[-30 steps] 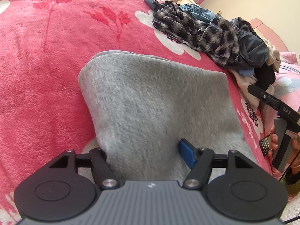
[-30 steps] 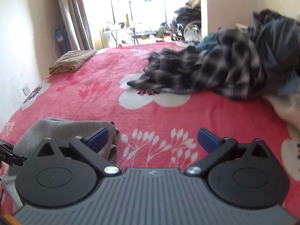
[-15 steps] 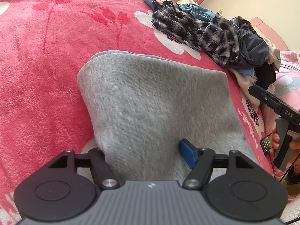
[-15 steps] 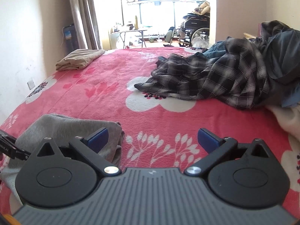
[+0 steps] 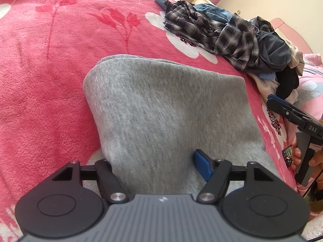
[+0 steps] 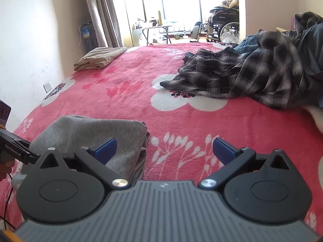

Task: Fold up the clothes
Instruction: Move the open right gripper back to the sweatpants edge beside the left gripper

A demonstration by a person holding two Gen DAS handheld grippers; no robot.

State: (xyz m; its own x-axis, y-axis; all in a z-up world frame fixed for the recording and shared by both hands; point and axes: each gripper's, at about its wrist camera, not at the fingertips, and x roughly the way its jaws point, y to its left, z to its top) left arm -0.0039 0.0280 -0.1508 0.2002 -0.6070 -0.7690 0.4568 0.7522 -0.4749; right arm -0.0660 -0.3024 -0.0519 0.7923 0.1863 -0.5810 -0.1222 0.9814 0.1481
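Already, from the left wrist, one grey garment (image 5: 167, 109) lies folded into a thick pad on the pink floral blanket (image 5: 46, 84), its rounded fold on the far side. The left gripper (image 5: 155, 161) straddles the near edge with the cloth bunched between its spread jaws; whether the pads press it I cannot tell. Beyond sits one unsorted heap — a plaid shirt (image 5: 218, 34) tangled with dark and blue pieces I cannot count.

From the right wrist, the right gripper (image 6: 164, 148) hangs with jaws wide apart and nothing between them, just beside the grey garment's (image 6: 90, 131) corner. One beige garment (image 6: 97, 57) rests folded at the far wall side, well apart. So, by my reading, two items are done or nearly so, and the plaid heap (image 6: 242, 76) is left.
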